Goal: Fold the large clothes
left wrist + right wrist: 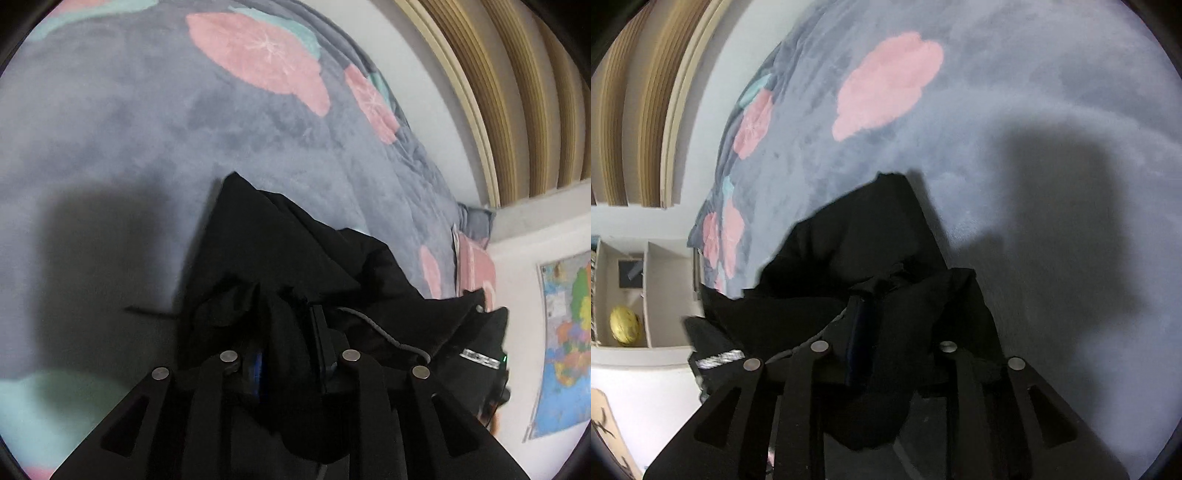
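1. I hold two grippers, one in each hand. My left gripper (pixel 291 354) and my right gripper (pixel 879 332) both point down at the bed, each with cloth bunched between its fingers.
2. There is one black garment (pixel 295 251), a large dark piece with a grey drawstring (pixel 384 332) running across it. It lies crumpled on the blanket, and its near edge is gathered up into both grippers.
3. Both grippers' jaws stand only a little apart with black cloth filling the gap. I cannot tell whether the pads press on it, because fabric and fingers are equally dark.
4. From the right wrist view the same garment (pixel 857 236) rises to a peak ahead of the fingers, with one braided cord end (pixel 720 358) showing at the left.
5. The bed carries one plush grey blanket (pixel 110 155) printed with pink flowers and teal leaves. I count about four pink patches in each view.
6. A wooden headboard (pixel 517 92) of ribbed slats stands behind the bed.
7. One colourful map (pixel 565 343) hangs on the white wall.
8. One white shelf (pixel 646 258) holds one yellow ball (pixel 625 325).
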Demonstrator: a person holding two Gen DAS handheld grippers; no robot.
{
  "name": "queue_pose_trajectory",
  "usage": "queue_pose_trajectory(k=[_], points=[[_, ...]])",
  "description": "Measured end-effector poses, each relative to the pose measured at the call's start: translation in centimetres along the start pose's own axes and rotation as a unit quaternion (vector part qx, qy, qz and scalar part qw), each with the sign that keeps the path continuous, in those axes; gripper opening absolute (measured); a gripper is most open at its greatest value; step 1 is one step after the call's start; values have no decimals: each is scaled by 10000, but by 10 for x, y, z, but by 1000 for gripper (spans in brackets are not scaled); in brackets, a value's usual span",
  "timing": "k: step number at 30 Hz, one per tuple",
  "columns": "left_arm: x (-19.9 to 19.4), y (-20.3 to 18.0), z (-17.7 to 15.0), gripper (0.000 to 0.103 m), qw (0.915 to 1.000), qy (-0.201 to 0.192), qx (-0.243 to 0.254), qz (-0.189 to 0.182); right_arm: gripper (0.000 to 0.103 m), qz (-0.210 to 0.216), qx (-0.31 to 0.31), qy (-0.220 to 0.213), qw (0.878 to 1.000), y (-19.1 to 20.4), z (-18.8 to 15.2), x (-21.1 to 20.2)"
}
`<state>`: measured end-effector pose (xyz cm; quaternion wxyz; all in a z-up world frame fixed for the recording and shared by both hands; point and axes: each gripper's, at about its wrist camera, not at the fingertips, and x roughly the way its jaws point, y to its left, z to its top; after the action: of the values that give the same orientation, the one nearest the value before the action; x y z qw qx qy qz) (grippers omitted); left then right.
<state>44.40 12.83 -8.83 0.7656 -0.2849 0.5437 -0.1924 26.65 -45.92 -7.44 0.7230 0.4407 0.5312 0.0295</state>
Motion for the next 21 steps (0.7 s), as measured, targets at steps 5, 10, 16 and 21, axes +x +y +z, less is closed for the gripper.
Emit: queue_pose_trajectory(k=[5,10,16,21], points=[[-83,-1,-7,47,9996,240,-45,127,32,137,-82,11,9999,25,-9,-69],[-164,1,-15,61,9981,-437,-16,435,76,-549,-1123,-425,9912,65,-23,-103],[-110,-30,-4,64,9951,-330,625,692,76,-879,-2105,-698,9711,91,-16,-78],[-39,-37,17,64,9936,67,806,788,76,-1242,-2542,-386,9584,76,3,-32]])
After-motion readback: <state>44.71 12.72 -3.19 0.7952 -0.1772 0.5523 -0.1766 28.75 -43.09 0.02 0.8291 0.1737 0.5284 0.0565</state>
